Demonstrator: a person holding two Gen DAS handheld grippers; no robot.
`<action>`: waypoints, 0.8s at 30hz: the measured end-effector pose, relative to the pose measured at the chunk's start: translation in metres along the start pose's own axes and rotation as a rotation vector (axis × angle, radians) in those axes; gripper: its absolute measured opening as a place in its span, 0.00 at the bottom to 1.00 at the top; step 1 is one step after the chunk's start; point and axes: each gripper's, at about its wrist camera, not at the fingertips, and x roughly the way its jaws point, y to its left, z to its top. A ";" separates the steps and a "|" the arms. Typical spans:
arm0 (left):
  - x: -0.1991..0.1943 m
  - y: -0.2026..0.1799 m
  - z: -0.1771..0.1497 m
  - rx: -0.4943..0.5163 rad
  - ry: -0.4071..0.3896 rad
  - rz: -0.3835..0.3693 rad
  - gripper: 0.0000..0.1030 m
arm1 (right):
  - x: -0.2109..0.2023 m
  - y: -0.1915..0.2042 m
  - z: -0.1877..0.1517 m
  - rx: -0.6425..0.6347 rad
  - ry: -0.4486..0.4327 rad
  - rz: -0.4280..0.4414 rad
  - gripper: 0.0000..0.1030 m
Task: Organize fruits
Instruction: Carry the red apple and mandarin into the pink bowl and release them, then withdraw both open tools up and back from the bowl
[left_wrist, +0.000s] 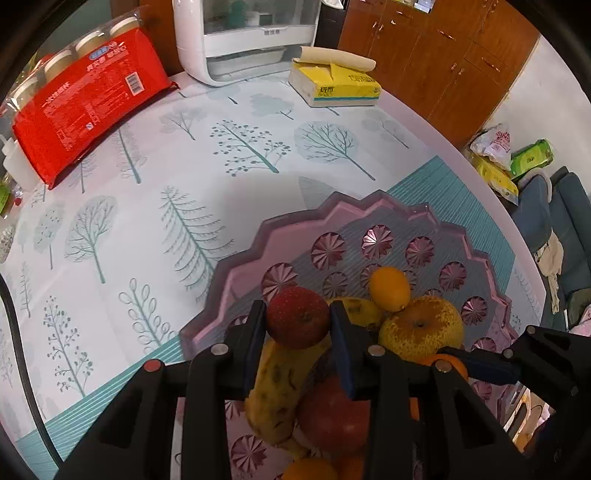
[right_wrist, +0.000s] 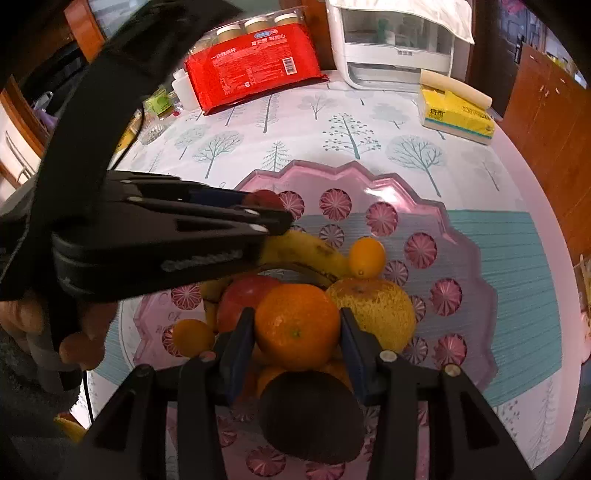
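A small red apple (left_wrist: 297, 323) hangs over the pink scalloped tray (left_wrist: 369, 208), and my left gripper (left_wrist: 298, 315) is shut on it. Below it in the tray lie a spotted banana (left_wrist: 277, 391), a bigger red apple (left_wrist: 332, 417), a yellow pear (left_wrist: 421, 328) and a small yellow citrus (left_wrist: 389, 288). My right gripper (right_wrist: 295, 326) is shut on an orange (right_wrist: 297, 325) above the fruit pile in the tray (right_wrist: 332, 170). A dark avocado (right_wrist: 310, 417) sits just under it. The left gripper (right_wrist: 280, 214) reaches in from the left with its red apple (right_wrist: 264, 199).
At the back of the table stand a red pack of jars (left_wrist: 88, 99), a white appliance (left_wrist: 243, 37) and a yellow tissue pack (left_wrist: 334, 83). A person's hand (right_wrist: 74, 347) holds the left gripper. The table's curved edge runs along the right, with wooden cabinets (left_wrist: 443, 62) beyond.
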 end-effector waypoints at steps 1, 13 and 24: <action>0.003 -0.001 0.001 0.000 0.004 0.001 0.32 | 0.000 0.000 0.001 0.000 0.000 0.005 0.45; 0.006 -0.008 0.004 -0.005 0.026 0.022 0.41 | -0.008 -0.012 0.000 0.043 -0.037 0.051 0.46; -0.035 -0.003 -0.012 -0.029 -0.041 0.080 0.73 | -0.019 -0.013 0.000 0.067 -0.066 0.043 0.46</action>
